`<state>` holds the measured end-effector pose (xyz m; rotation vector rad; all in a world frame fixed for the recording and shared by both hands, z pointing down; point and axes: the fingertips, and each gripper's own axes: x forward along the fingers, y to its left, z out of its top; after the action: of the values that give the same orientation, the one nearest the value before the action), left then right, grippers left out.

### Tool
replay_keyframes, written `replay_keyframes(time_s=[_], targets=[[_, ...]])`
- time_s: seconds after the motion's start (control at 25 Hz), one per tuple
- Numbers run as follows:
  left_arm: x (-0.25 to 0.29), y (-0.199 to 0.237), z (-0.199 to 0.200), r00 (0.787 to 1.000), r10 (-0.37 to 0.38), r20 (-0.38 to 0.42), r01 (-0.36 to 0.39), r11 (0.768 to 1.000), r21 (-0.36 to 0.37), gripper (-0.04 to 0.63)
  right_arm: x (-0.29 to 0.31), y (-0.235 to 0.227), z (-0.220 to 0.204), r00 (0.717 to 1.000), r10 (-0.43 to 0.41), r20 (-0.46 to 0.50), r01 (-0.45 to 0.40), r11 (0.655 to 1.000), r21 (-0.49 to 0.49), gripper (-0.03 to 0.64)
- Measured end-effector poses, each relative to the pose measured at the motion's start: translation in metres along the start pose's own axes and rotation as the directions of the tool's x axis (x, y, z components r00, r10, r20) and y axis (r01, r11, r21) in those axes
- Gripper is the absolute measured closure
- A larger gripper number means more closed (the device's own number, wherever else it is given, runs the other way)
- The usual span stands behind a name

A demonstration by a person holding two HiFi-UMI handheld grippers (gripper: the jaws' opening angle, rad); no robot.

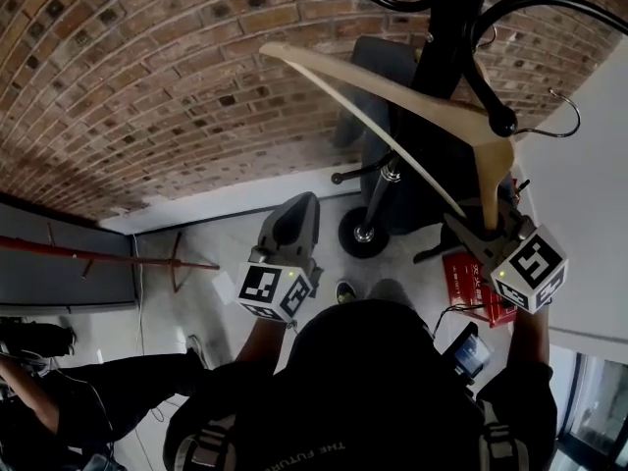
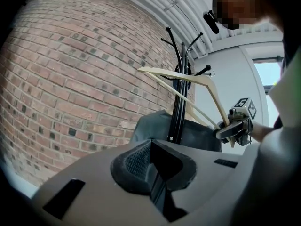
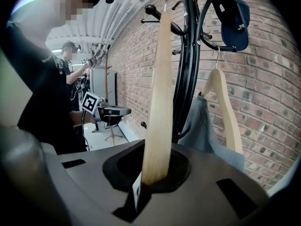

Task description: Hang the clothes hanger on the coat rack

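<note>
A pale wooden clothes hanger [image 1: 392, 91] is held up slanting, with my right gripper [image 1: 486, 226] shut on one of its arm ends. Its metal hook [image 1: 564, 116] sits to the right of a ball-tipped peg [image 1: 503, 121] of the black coat rack [image 1: 446, 27]; whether they touch I cannot tell. In the right gripper view the hanger [image 3: 160, 102] rises straight out of my right gripper [image 3: 153, 178] beside the coat rack [image 3: 183, 79]. My left gripper [image 1: 299, 209] hangs lower left, shut and empty. From the left gripper [image 2: 153, 147] view the hanger [image 2: 188, 78] crosses the rack pole [image 2: 178, 102].
A second wooden hanger [image 3: 225, 112] with a grey garment [image 3: 207, 131] and a dark blue cap [image 3: 235, 18] hang on the rack. A brick wall [image 1: 147, 86] stands behind, a white wall [image 1: 589, 214] to the right. Another person [image 3: 70, 65] stands far off. The rack's base [image 1: 363, 232] is on the floor.
</note>
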<state>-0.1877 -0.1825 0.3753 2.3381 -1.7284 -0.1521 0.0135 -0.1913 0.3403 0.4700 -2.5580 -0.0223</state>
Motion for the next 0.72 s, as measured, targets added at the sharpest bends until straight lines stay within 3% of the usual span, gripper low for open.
replay_keyframes(time_s=[0.72], targets=[[0.033, 0.003, -0.006, 0.999, -0.033, -0.015, 0.032, 0.998, -0.058, 0.575, 0.005, -0.04, -0.004, 0.983, -0.007, -0.184, 0.01, 1.0, 0.018, 0.591]])
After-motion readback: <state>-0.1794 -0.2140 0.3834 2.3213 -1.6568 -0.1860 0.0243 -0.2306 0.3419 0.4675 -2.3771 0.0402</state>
